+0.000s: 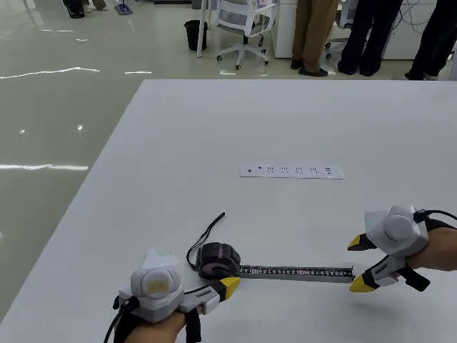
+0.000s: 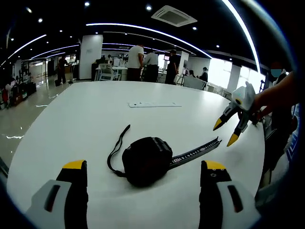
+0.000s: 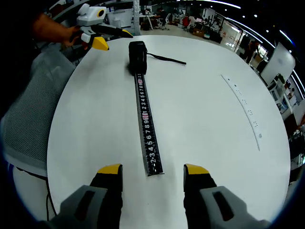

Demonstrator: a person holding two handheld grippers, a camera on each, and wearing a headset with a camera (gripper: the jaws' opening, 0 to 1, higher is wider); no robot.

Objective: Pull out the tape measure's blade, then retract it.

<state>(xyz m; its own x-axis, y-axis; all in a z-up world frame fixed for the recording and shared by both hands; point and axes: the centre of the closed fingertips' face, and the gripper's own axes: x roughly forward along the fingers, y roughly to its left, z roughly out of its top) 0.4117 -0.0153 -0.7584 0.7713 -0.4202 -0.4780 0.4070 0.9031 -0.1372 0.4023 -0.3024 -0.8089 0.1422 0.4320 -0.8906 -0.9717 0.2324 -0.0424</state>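
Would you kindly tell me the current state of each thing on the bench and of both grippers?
Tape measure case: resting on the table, ungripped.
Blade: pulled out, lying flat.
Strap: loose on the table.
Left gripper: open, case ahead of it.
Right gripper: open, at the blade's tip.
Power strip: flat, nothing plugged in.

In the right gripper view, the tape measure's blade carries black printed digits 2 3 4 5 6 7 8 9, ascending from the tip at 6 o'clock toward the case at 12 o'clock. Past a red mark the digits continue, too small to read. In the head view, the markings on the power strip are illegible.
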